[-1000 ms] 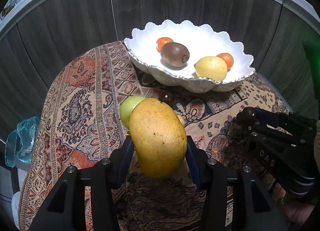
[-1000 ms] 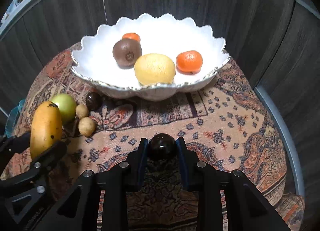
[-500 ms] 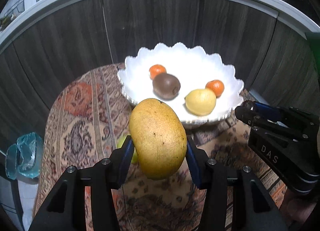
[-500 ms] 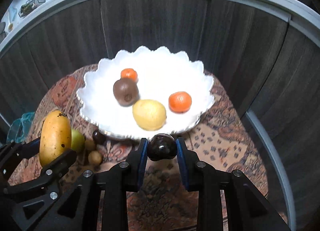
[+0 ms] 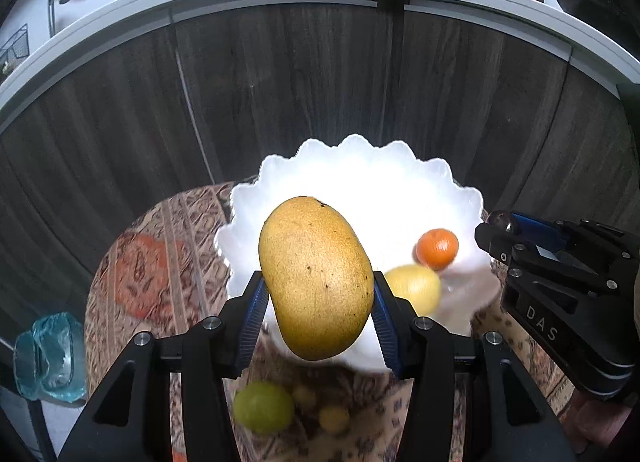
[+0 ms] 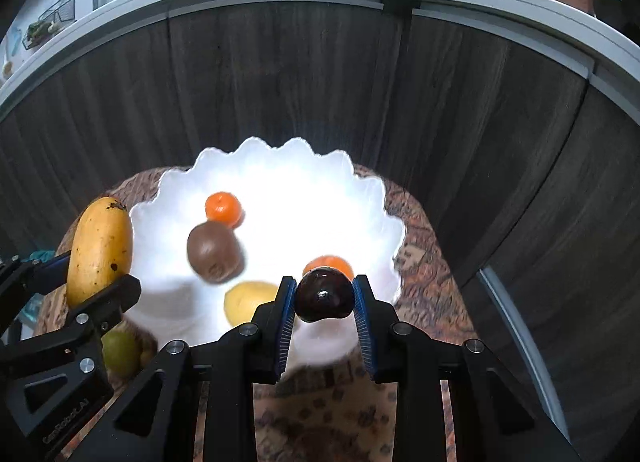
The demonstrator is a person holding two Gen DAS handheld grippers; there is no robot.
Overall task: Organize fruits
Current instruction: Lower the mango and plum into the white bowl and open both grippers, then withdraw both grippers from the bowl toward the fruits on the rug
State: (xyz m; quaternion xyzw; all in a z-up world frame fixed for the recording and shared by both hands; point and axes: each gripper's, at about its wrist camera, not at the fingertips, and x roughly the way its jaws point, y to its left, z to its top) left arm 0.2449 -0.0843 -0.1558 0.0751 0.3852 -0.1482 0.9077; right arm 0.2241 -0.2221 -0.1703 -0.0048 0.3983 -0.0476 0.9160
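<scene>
My left gripper (image 5: 318, 294) is shut on a big yellow mango (image 5: 314, 276), held in the air over the near edge of the white scalloped bowl (image 5: 384, 174). My right gripper (image 6: 324, 296) is shut on a small dark plum (image 6: 324, 294), also raised over the bowl (image 6: 280, 166). Inside the bowl lie a brown kiwi (image 6: 214, 250), a yellow lemon (image 6: 250, 300) and two tangerines (image 6: 223, 206). In the right wrist view the mango (image 6: 100, 246) shows at the left, and the left gripper's fingers (image 6: 116, 294) below it.
A green apple (image 5: 262, 406) and two small yellow-brown fruits (image 5: 334, 418) lie on the patterned cloth (image 5: 160, 262) in front of the bowl. A clear blue plastic thing (image 5: 48, 358) sits at the table's left edge. Dark wooden cabinet fronts stand close behind the small round table.
Both grippers have risen and come forward over the bowl, carrying the mango and the plum. The bowl now sits lower and nearer in both views, and the apple has dropped beneath the left gripper.
</scene>
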